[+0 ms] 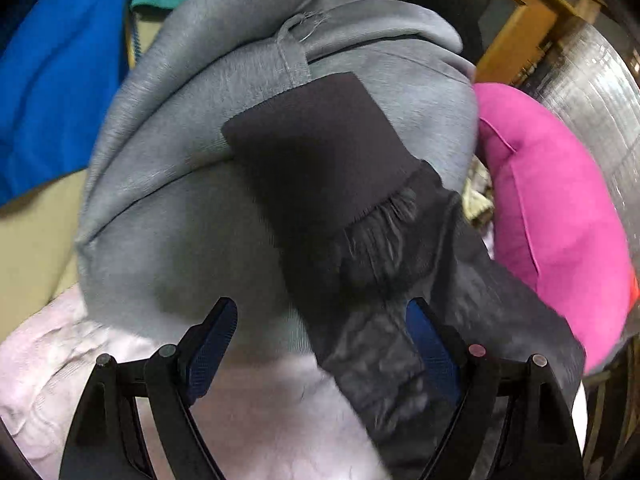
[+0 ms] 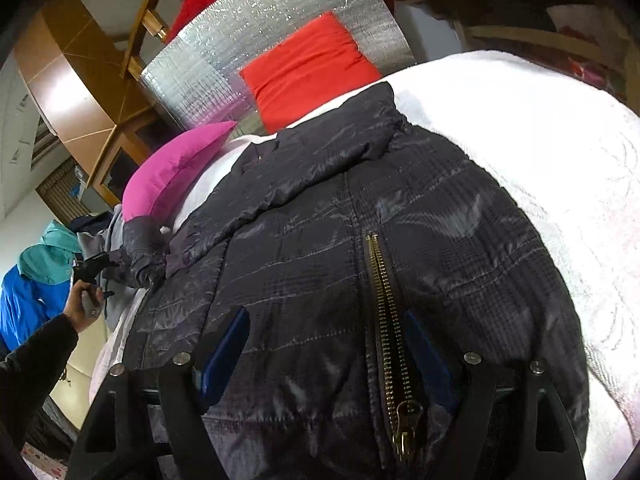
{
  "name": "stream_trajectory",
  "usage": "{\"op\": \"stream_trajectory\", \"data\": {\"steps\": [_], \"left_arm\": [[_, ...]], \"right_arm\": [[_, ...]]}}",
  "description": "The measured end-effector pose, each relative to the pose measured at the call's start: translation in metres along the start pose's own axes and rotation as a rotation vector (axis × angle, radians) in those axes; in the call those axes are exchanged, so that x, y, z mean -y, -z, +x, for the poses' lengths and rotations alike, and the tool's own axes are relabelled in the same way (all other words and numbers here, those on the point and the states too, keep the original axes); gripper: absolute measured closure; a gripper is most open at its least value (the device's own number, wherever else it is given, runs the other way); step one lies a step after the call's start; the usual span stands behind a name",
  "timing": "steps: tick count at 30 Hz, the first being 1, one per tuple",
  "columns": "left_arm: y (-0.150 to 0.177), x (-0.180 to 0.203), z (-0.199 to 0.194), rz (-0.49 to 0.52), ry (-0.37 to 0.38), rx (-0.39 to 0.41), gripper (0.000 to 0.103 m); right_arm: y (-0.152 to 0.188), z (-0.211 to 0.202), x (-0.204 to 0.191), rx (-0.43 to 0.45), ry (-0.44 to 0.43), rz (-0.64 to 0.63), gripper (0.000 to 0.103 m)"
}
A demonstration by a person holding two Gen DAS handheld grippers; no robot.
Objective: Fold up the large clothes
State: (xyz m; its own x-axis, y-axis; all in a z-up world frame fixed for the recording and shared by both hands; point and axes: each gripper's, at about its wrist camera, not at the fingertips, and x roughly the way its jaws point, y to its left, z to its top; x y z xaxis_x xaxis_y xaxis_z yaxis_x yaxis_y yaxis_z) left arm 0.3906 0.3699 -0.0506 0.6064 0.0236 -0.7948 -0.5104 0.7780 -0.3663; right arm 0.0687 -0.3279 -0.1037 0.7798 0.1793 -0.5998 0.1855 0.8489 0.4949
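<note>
Nearest, right gripper (image 2: 326,346) jaws apart over dark quilted jacket (image 2: 344,216) spread on white bed cover (image 2: 540,152), sleeve (image 1: 340,184) at nine o'clock before left gripper (image 1: 322,330), jaws apart; folding seemingly barely begun.

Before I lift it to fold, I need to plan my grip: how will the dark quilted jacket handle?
The dark quilted jacket will probably flop; its sleeve already drapes limply. Its shiny shell looks slippery. The padding suggests it is light for its bulk.
</note>
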Motion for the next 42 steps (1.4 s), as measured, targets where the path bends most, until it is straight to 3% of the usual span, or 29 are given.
{"op": "stream_trajectory", "data": {"steps": [1,3,4,8,11,14,19,24,29,36,42], "left_arm": [[-0.002,-0.002,0.003,-0.014,0.005,-0.001,0.018],[-0.005,-0.005,0.009,-0.033,0.016,-0.009,0.046],[-0.006,-0.006,0.013,-0.028,0.008,-0.028,0.081],[-0.006,-0.004,0.007,0.005,0.003,-0.02,0.094],[-0.004,0.005,-0.018,0.049,-0.005,0.028,0.096],[0.0,0.025,-0.068,0.158,-0.031,0.132,0.097],[0.011,0.062,-0.154,0.292,-0.004,0.27,0.097],[0.032,0.119,-0.243,0.44,0.086,0.386,0.097],[0.085,0.195,-0.304,0.608,0.193,0.441,0.097],[0.185,0.312,-0.308,0.801,0.3,0.362,0.097],[0.298,0.391,-0.236,0.974,0.283,0.174,0.093]], "right_arm": [[0.0,0.0,0.0,0.001,-0.001,-0.002,0.021],[0.0,0.001,0.0,0.0,0.0,-0.002,0.021],[0.0,0.002,0.0,-0.001,0.0,-0.002,0.021],[0.0,0.002,0.001,-0.001,-0.005,0.001,0.021],[0.0,0.0,0.002,0.001,-0.016,0.012,0.021],[0.0,-0.002,0.003,0.004,-0.03,0.026,0.021],[0.0,-0.007,0.007,0.013,-0.056,0.052,0.021],[0.001,-0.016,0.013,0.031,-0.087,0.084,0.021],[0.0,-0.024,0.02,0.047,-0.116,0.116,0.021],[-0.002,-0.032,0.025,0.075,-0.155,0.147,0.021],[-0.004,-0.036,0.027,0.09,-0.187,0.163,0.021]]}}
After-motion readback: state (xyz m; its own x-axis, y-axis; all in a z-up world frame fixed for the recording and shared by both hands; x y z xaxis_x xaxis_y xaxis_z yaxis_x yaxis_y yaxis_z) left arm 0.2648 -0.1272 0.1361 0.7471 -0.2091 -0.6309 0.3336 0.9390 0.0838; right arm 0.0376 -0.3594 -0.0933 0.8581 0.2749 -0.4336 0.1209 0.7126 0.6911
